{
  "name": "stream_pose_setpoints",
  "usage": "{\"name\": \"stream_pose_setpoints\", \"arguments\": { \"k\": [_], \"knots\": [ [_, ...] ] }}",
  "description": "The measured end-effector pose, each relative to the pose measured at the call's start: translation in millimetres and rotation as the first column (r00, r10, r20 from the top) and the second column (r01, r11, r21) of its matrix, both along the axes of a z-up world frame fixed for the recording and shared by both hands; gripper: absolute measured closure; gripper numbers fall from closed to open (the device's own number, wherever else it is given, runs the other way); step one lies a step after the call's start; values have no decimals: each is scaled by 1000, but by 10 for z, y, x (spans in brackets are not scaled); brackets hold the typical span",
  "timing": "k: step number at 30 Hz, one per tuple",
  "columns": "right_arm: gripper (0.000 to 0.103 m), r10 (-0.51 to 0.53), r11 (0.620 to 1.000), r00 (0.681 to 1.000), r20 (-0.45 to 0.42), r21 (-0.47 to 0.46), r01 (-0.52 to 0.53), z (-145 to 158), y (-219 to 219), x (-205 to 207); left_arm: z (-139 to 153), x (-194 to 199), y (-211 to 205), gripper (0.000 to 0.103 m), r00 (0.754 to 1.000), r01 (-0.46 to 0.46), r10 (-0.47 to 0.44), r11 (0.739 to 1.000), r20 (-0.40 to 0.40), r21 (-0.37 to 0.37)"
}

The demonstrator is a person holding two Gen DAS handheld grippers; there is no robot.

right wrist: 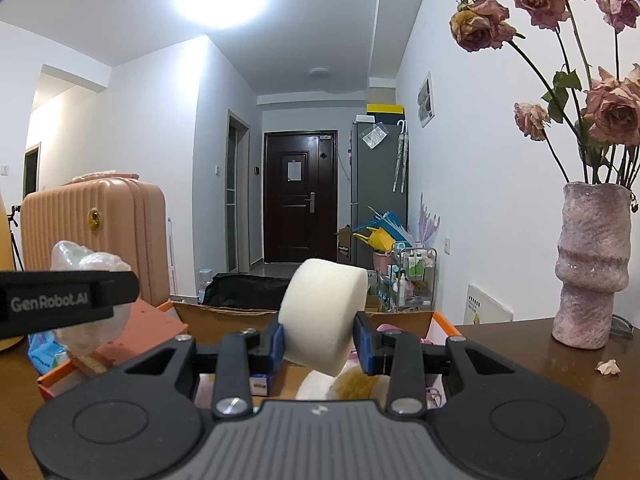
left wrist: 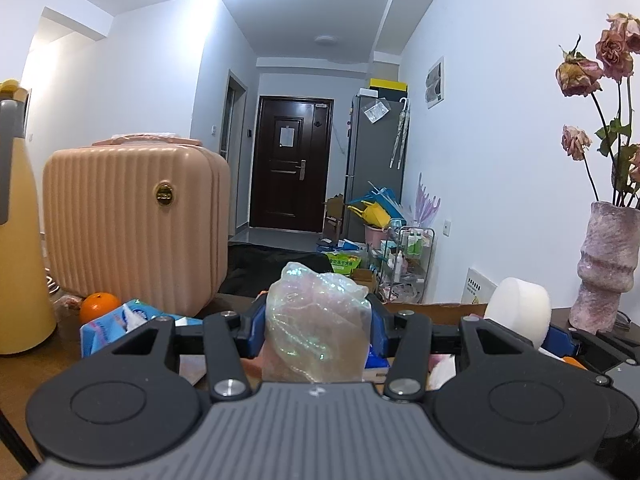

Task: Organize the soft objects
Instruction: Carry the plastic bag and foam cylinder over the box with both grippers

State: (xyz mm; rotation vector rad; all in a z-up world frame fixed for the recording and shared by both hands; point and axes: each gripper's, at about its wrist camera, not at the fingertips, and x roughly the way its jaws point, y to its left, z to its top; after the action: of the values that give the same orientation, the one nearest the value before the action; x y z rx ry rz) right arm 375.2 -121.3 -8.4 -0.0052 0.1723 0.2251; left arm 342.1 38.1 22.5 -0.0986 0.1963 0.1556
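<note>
While both grippers are hanging side by side over the open cardboard box [right wrist: 224, 312], the relation that matters is sitting straight below each load: the box is lying under and just ahead of the jaws, its far wall standing beyond the fingertips and its orange-edged rim [right wrist: 448, 326] framing the right side. Largest of the surroundings, the pink suitcase [left wrist: 132, 220] is standing to the left, well clear of the drop, and the pink vase [right wrist: 588, 264] of dried roses is standing on the table [right wrist: 520, 356] to the right.

Inside that span, the right gripper [right wrist: 320, 340] is clenching the white foam roll [right wrist: 322, 312], whose round axis is running across from pad to pad, tilted slightly. The left gripper [left wrist: 318, 320] is gripping the iridescent crumpled bag [left wrist: 316, 316], which is standing tall between its blue pads, long axis upright.

Judging by the soft items already lying in the box beneath, such as a tan fuzzy piece [right wrist: 354, 384], both hands are carrying toward a release; neither looks clearly nearer.
</note>
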Motion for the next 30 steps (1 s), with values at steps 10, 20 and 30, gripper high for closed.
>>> {"name": "stream_pose_setpoints", "arguments": {
  "k": [10, 20, 30],
  "knots": [
    [69, 0, 1000, 1000, 4, -20, 0, -28, 12, 198, -32, 292, -86, 53, 1000, 2, -2, 1000, 3, 13],
    [69, -4, 999, 1000, 5, -43, 4, -61, 60, 302, -66, 518, -149, 53, 1000, 2, -2, 999, 5, 32],
    [69, 0, 999, 1000, -18, -55, -1, -93, 90, 395, -121, 743, -198, 53, 1000, 15, -15, 999, -8, 45]
  ]
}}
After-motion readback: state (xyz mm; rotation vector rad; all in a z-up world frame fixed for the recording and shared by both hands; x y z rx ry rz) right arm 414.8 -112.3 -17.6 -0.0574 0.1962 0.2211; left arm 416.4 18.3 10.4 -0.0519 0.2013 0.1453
